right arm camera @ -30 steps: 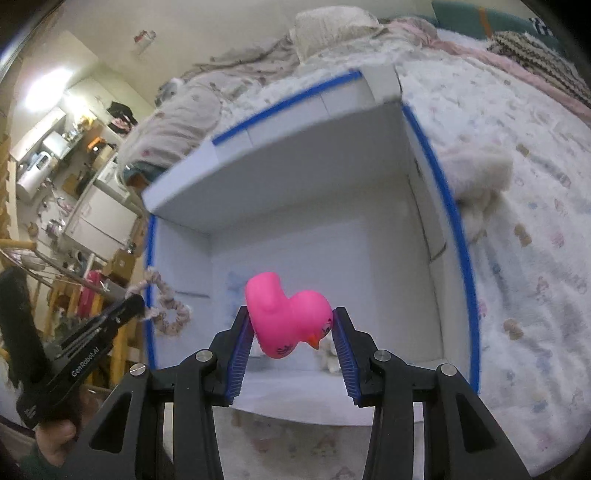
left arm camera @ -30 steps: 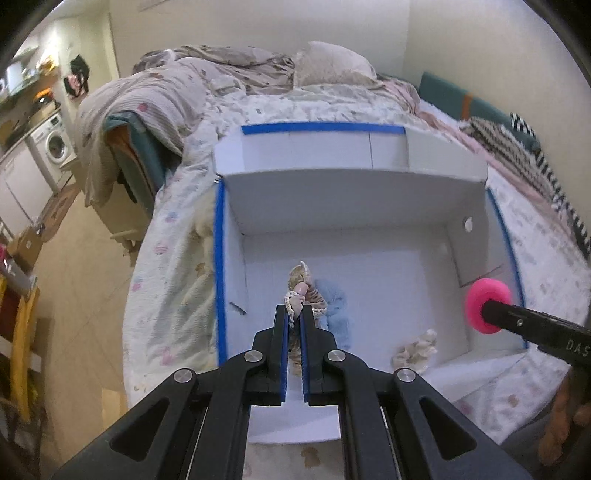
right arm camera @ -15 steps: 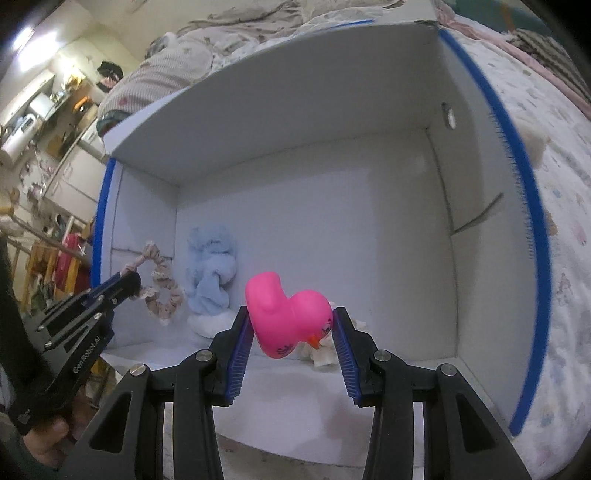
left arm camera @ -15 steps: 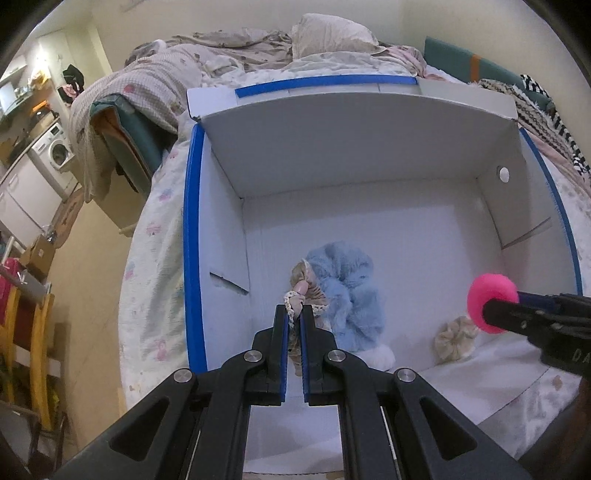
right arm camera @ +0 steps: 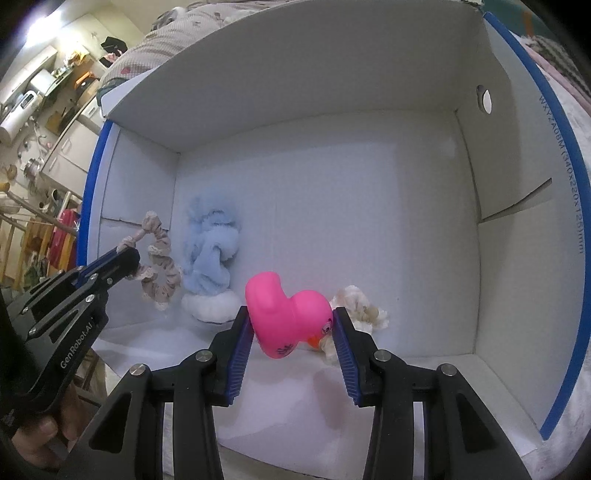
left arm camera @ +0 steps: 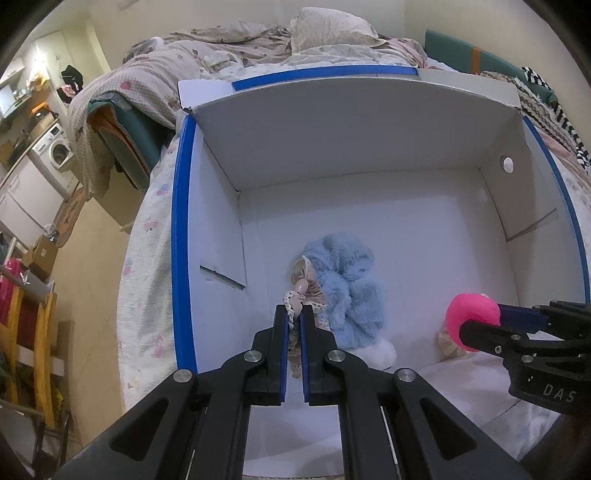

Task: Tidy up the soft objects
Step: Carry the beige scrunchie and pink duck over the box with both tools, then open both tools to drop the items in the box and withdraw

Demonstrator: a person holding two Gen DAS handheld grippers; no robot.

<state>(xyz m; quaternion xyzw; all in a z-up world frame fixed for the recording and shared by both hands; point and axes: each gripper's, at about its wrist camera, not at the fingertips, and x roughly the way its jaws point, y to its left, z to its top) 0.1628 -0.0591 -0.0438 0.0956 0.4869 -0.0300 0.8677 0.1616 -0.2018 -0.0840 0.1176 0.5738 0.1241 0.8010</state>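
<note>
My left gripper (left arm camera: 294,314) is shut on a beige patterned scrunchie (left arm camera: 308,291), which hangs inside the white box (left arm camera: 332,147) near its left wall; the scrunchie also shows in the right wrist view (right arm camera: 159,266). My right gripper (right arm camera: 291,328) is shut on a pink rubber duck (right arm camera: 284,314) held low over the box's front. The duck also shows in the left wrist view (left arm camera: 471,317). A fluffy blue toy (right arm camera: 212,240) on a white base and a cream scrunchie (right arm camera: 360,306) lie on the box floor.
The box has blue-taped rims (left arm camera: 181,236) and stands on a bed with a patterned sheet (left arm camera: 147,266). Crumpled blankets and a pillow (left arm camera: 328,29) lie behind it. A washing machine (left arm camera: 55,151) and wooden furniture stand at the left, beyond the bed edge.
Both grippers have moved forward and down into the box, which now fills both views. The scrunchie and the duck stay held. The blue toy and cream scrunchie look closer.
</note>
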